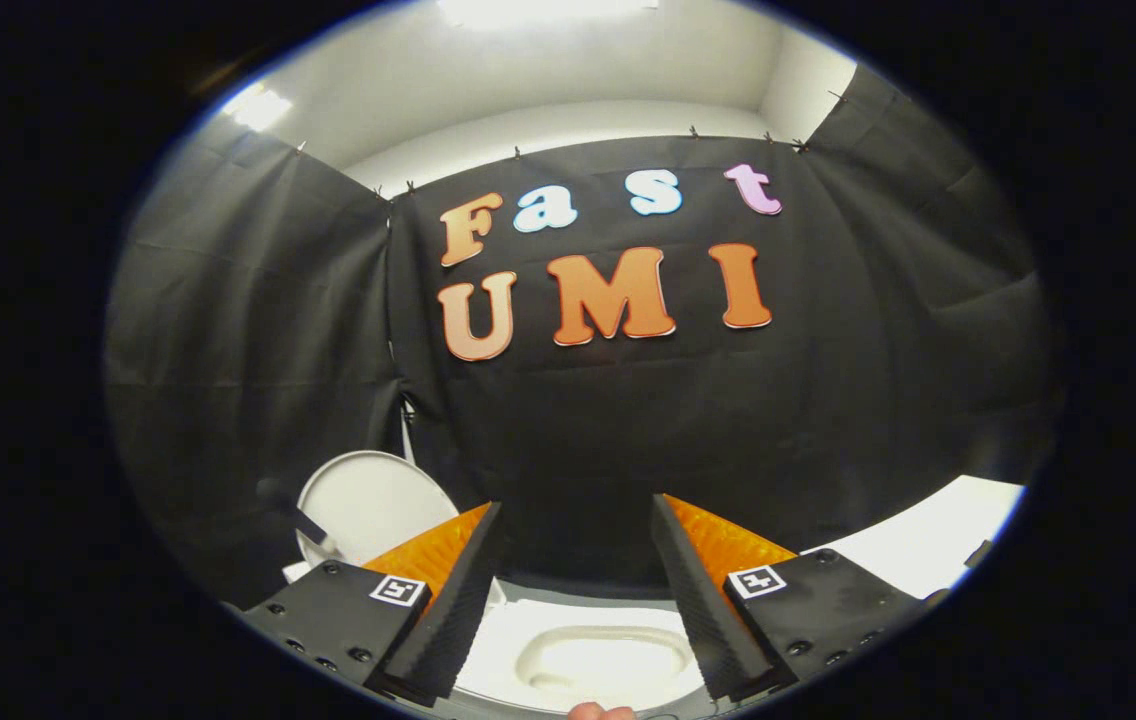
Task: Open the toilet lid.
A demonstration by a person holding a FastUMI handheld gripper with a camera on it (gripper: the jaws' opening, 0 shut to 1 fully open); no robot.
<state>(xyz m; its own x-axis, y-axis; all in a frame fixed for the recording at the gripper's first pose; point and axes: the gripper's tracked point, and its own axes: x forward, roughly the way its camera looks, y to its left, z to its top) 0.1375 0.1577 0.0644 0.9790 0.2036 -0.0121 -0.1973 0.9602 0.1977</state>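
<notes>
My gripper point(578, 505) is open, its fingers spread wide with nothing held between them. Below and between the fingers lies the white toilet point(528, 650), its oval seat opening point(603, 660) uncovered and facing up. A round white lid point(368, 505) stands upright beyond the left finger, against the black cloth wall, apart from both fingers. A small dark piece point(313, 525) crosses the lid's lower left side; I cannot tell what it is.
The black cloth wall point(578, 420) hangs close behind the toilet and wraps around both sides. A white flat surface point(938, 545) lies beyond the right finger. A person's fingertip point(600, 712) shows just under the seat opening.
</notes>
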